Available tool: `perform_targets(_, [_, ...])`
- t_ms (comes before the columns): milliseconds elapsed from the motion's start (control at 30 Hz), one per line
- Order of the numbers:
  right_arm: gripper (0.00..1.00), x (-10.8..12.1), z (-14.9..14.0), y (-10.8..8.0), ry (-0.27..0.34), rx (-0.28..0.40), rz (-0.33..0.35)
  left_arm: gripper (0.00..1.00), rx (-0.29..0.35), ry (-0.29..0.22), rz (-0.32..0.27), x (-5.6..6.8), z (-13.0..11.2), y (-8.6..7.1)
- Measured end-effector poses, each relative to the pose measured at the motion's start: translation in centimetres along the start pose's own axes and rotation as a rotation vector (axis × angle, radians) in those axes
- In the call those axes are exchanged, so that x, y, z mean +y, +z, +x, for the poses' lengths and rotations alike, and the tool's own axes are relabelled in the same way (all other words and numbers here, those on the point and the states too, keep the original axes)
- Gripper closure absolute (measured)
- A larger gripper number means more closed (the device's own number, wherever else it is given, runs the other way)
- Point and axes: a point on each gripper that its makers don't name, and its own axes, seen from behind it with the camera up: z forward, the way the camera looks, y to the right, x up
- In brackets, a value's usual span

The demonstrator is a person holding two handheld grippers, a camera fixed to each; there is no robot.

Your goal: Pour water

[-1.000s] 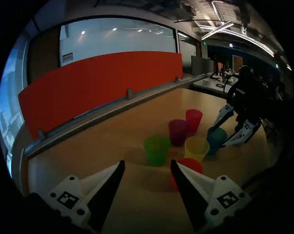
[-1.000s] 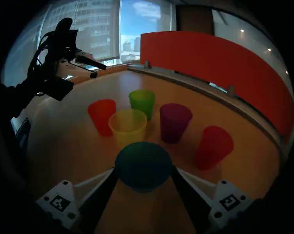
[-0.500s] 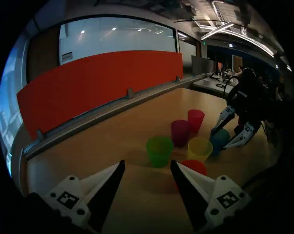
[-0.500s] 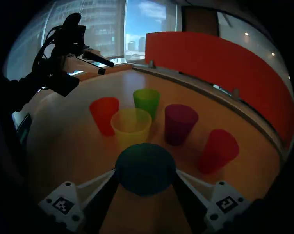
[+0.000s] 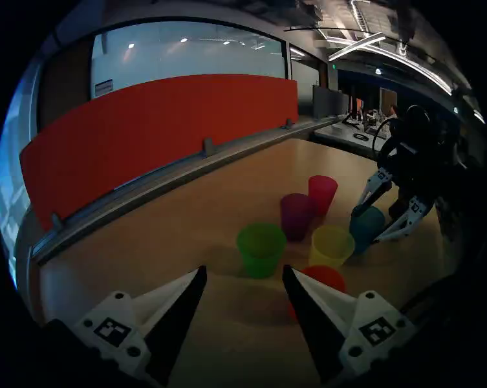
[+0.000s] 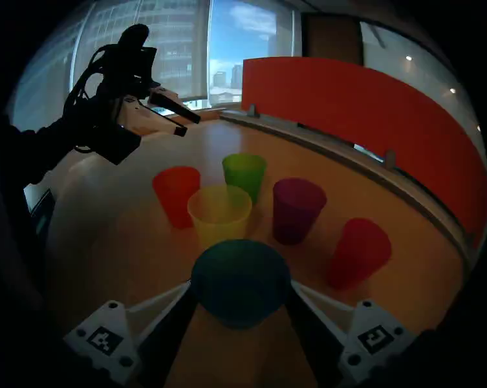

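Small black-and-white square marks are stuck on the white fingers of both grippers. A small white sign is seen on the wall above the red panel, but its words are too small to be read.

The blue cup is held by the right gripper. Its two fingers are pressed against the cup, one on each side. Whether water is inside cannot be told.

Five more cups are stood upright on the table, just past the blue one. The yellow cup is nearest. The orange cup is beside it, and the green cup is behind it. The purple cup is next to them, and the red cup is set a little apart.

The left gripper is held in the air at the table's side. Its jaws are spread wide, and nothing is held between them. A dark sleeve is seen behind it in the right gripper view.

The table is made of smooth, light brown wood. The red panel is fixed along one edge on a grey rail. The room is a big office. Tall buildings and blue sky are seen through the windows. Long lights are hung on the ceiling.
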Motion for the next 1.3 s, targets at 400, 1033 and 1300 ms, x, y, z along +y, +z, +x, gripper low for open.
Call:
perform_targets(400, [0.1, 0.5, 2.5, -2.2, 0.005, 0.099, -0.024, 0.14, -0.04, -0.004, -0.046, 0.4, -0.7, 2.5])
perform_targets(1033, [0.1, 1.2, 4.3, -5.0, 0.017, 0.179, -0.062, 0.14, -0.122, 0.028, -0.118, 1.5, -2.0, 6.5])
perform_targets(1300, [0.1, 1.3, 4.2, -5.1, 0.018, 0.176, -0.061, 0.13, -0.149, 0.033, -0.132, 1.8, -2.1, 7.9])
